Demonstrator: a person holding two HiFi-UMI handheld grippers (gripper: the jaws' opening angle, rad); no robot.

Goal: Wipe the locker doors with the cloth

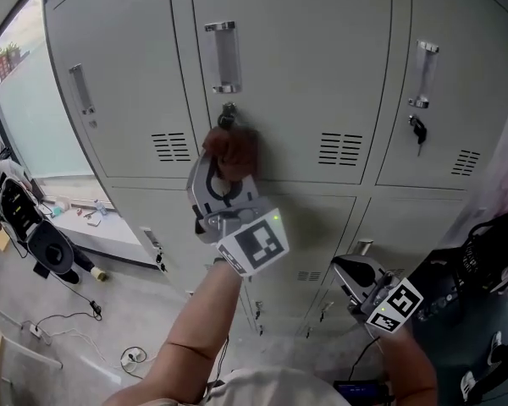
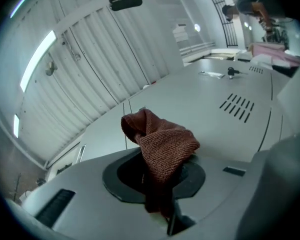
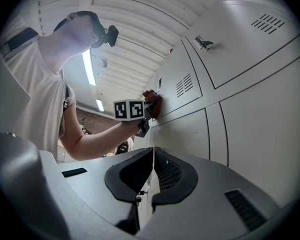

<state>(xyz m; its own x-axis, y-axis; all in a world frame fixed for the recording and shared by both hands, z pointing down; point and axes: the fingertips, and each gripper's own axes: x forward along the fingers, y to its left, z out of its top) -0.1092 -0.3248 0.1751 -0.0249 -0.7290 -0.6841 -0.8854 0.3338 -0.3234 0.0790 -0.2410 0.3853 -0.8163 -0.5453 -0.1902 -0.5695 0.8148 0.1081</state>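
A rust-brown knitted cloth [image 1: 232, 152] is pressed against the upper middle locker door [image 1: 296, 83], just below its handle [image 1: 224, 56] and keyhole. My left gripper [image 1: 227, 166] is shut on the cloth [image 2: 160, 146], which bunches out past the jaws toward the grey door [image 2: 210, 114]. My right gripper [image 1: 349, 271] hangs low at the right, shut with nothing in it, near the lower lockers. The right gripper view shows its jaws [image 3: 153, 176] closed and the left gripper with the cloth [image 3: 154, 103] against the door.
Grey lockers fill the wall; a key [image 1: 418, 130] hangs in the upper right door. Vents [image 1: 339, 149] sit low on each door. Cables and gear lie on the floor at the left [image 1: 42, 244]. Dark bags [image 1: 483, 260] sit at the right.
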